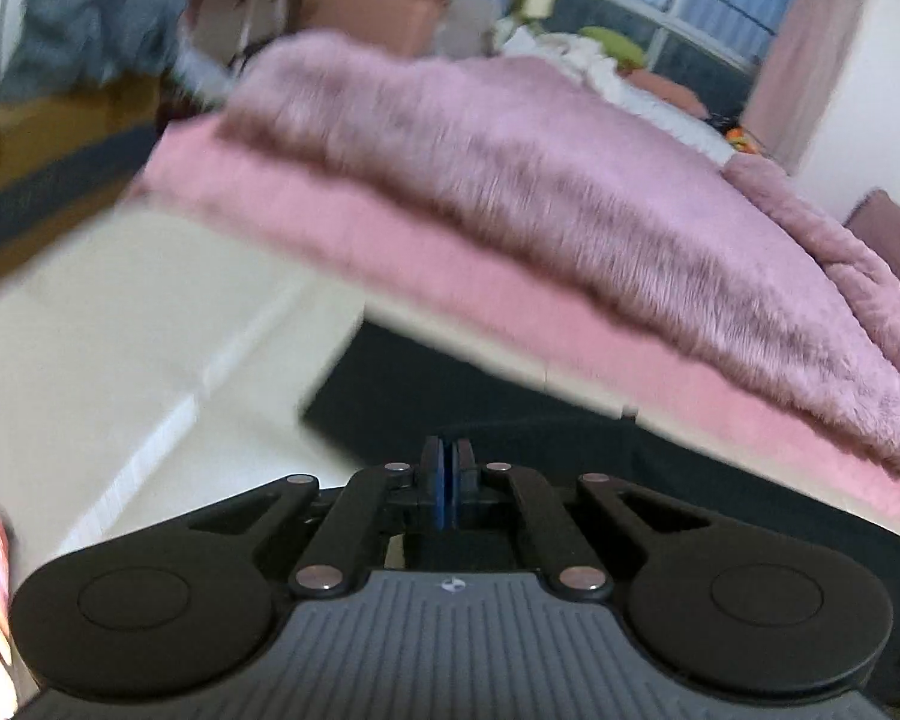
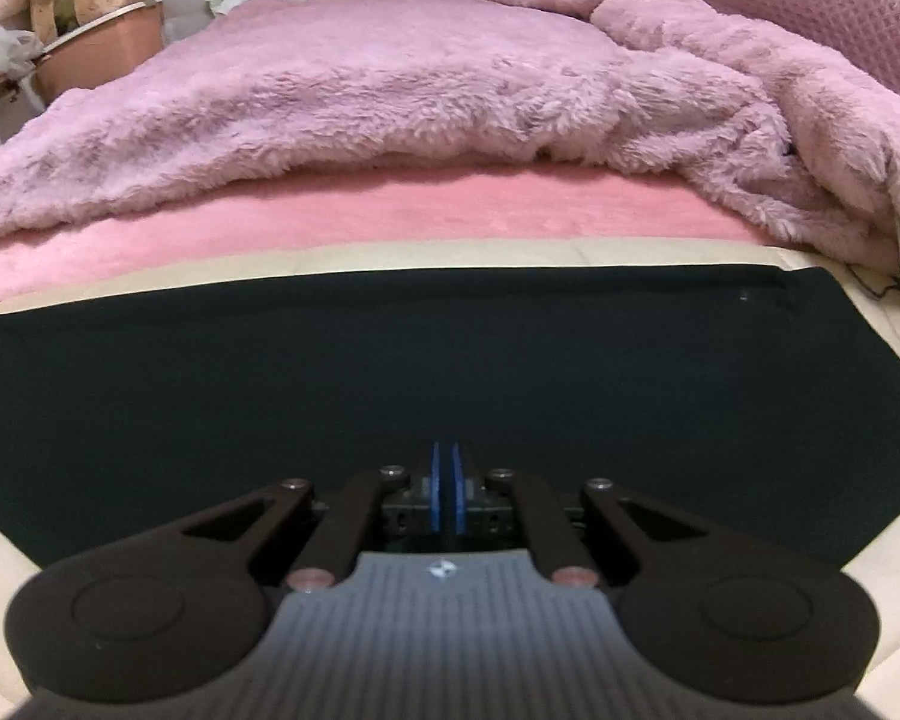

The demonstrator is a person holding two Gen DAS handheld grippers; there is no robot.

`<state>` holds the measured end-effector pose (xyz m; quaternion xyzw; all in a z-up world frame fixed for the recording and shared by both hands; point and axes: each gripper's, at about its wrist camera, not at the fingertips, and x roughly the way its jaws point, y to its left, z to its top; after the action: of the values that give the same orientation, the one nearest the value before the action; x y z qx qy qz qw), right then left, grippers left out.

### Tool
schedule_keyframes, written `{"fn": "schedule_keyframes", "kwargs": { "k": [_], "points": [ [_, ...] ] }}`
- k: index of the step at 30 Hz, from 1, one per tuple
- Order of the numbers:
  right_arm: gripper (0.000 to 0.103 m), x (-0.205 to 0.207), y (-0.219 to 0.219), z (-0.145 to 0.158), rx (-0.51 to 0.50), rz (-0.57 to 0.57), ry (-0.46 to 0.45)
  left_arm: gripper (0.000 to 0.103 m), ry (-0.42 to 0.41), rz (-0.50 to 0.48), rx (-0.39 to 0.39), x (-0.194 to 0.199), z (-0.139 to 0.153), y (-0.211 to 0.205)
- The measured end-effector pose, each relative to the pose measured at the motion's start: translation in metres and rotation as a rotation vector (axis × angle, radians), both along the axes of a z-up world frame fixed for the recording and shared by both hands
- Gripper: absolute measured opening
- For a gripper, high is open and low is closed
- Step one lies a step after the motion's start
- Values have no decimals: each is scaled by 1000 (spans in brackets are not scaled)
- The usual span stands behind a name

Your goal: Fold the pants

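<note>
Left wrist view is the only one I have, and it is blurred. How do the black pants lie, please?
Observer: In the right wrist view, the black pants lie spread flat, a wide dark panel on the cream surface.
Operator: Is the far edge straight?
Observer: Yes, it runs straight, parallel to the pink sheet, with a cream strip between them.
Operator: Is the right gripper open?
Observer: No, the right gripper has its blue pads together above the pants.

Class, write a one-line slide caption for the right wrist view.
Right tongs, closed, poised over the dark pants spread flat on a cream surface before a fluffy pink blanket.
</note>
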<state>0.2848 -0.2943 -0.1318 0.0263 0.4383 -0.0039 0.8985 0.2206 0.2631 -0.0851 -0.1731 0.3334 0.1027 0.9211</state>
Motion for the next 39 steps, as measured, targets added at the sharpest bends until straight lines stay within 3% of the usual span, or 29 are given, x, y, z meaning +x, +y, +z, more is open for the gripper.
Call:
{"fn": "schedule_keyframes", "kwargs": {
  "k": [6,12,15,19,22,24,28,30,31,35,37,39],
  "points": [
    [1,3,-8,1,-27,-29,-13,1,74,-107,171,61,28,27],
    [1,1,-11,0,-40,-35,-11,1,209,-203,286,117,0,42],
    [1,-2,-14,-1,-39,-44,-12,1,274,-227,307,131,-20,47],
    [1,-6,-17,-1,-44,-53,-11,1,333,-222,293,139,-44,52],
    [1,-10,-19,-2,-46,-55,-5,8,325,-169,305,139,-53,55],
    [1,-12,-19,-3,-46,-54,0,18,312,-136,304,135,-54,59],
    [1,-15,-18,-3,-36,-53,-1,33,257,-121,166,120,-42,75],
    [1,-14,-15,-2,-34,-38,-8,46,265,-126,106,118,-41,79],
    [1,-12,-13,-2,-31,-32,-11,47,276,-121,95,120,-42,79],
    [1,0,-4,-2,-48,-3,-17,47,298,-96,85,125,-54,76],
    [1,11,-2,-2,-50,16,-12,34,269,-88,90,123,-56,74],
    [3,24,1,-1,-35,79,-10,9,260,-96,89,123,-55,72]
  ]
}}
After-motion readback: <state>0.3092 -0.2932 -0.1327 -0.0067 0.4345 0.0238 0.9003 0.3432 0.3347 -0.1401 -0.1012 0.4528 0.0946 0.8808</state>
